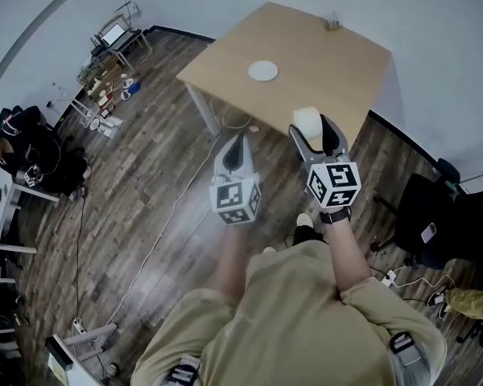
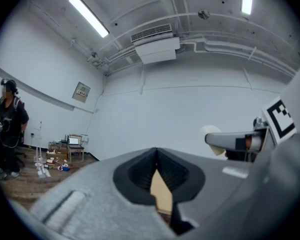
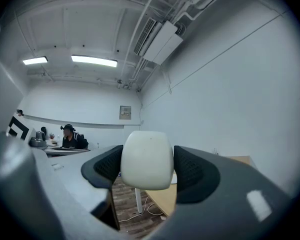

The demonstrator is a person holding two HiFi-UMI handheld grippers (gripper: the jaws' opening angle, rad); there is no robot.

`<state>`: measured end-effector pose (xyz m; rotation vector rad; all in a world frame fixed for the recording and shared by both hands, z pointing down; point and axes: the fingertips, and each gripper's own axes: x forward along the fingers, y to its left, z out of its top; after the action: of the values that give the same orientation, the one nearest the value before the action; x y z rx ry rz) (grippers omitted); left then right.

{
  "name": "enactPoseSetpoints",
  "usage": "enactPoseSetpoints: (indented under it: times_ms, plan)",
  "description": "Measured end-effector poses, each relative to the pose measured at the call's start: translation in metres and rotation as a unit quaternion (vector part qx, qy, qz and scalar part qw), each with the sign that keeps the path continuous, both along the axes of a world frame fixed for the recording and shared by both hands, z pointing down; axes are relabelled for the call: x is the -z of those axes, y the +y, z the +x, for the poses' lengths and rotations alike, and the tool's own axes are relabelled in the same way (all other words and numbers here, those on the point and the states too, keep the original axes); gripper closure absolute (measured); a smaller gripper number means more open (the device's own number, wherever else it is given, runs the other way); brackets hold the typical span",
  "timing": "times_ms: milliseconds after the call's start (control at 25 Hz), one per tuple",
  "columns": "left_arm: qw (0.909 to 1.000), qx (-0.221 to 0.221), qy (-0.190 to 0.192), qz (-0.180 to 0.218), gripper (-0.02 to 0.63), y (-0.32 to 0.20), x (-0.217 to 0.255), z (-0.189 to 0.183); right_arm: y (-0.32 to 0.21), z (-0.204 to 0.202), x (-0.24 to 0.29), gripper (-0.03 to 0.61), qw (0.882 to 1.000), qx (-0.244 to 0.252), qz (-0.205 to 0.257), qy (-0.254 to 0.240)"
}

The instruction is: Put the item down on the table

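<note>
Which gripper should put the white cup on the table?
Right. The right gripper clamps the cup and hangs at the near edge of the table; the left gripper is shut, empty, and over the floor.

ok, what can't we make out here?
- White item, right gripper view: the right tongs cover its sides; what it is stays unclear.
- Round white thing on the table, head view: too small to tell plate from lid.
- Small object at the table's far edge, head view: too small to identify.
- Left gripper view: shut left tongs block most of the table.
</note>
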<state>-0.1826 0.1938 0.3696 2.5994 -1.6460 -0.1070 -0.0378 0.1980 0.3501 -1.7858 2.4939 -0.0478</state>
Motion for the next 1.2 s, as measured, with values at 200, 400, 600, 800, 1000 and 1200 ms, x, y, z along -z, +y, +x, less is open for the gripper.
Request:
enactPoseSetpoints:
  times_ms: [200, 400, 600, 800, 1000, 1200]
  plan:
    - [0.9999, 0.014, -0.001, 0.001, 0.612, -0.038, -0.006, -0.001, -0.042, 0.002, -0.01, 0.258, 1.0, 0.009, -0.004, -0.002]
    - [0.9996, 0.026, -0.008, -0.004, 0.612, -0.114, -0.013, 0.019, -0.122, 0.019, -0.022, 0.258, 1.0, 0.024, -0.009, -0.013]
    - [0.9992, 0.036, -0.02, 0.001, 0.612, -0.197, 0.003, 0.049, -0.204, 0.04, 0.0, 0.258, 0.999, 0.047, 0.009, -0.023]
    - [0.9982, 0.054, -0.028, -0.001, 0.612, -0.267, 0.007, 0.084, -0.276, 0.071, 0.009, 0.258, 0.997, 0.074, 0.022, -0.025]
    - [0.9975, 0.057, -0.041, -0.01, 0.612, -0.311, -0.005, 0.117, -0.334, 0.101, -0.01, 0.259, 0.996, 0.082, 0.006, -0.02]
    - [0.9964, 0.058, -0.043, -0.045, 0.612, -0.343, -0.035, 0.12, -0.372, 0.102, -0.052, 0.259, 0.995, 0.089, -0.037, -0.021]
